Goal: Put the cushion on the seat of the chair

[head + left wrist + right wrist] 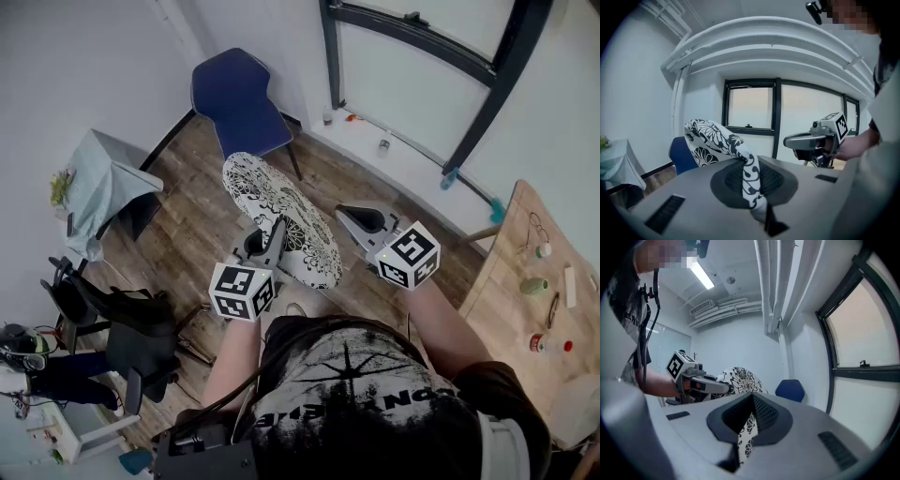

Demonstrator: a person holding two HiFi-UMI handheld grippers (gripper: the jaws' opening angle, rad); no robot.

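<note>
Head view looks down on the person's two arms, which hold the cushion (281, 220) up in the middle of the frame, above the wooden floor (187, 230). The cushion is white with a black flower pattern and it hangs tilted, with its far end toward the blue chair (239, 98) in the upper middle of the frame. That end comes near the front edge of the seat, but the cushion does not lie on the seat. The left gripper (277, 228) takes the cushion at its lower left edge, and in the left gripper view its jaws are pressed together on a fold of the patterned cloth. The right gripper (341, 217) takes the lower right edge, and in the right gripper view a strip of the same cloth is pinched between its narrow jaws. Each gripper view also shows the other gripper beside the cushion, with the blue chair behind it. At the left edge of the head view stands a small table under a pale cloth (103, 183), and below it a black office chair (127, 333). At the right edge is a wooden table (511, 281) with some small things on it, and a dark-framed window (422, 42) is at the top.
</note>
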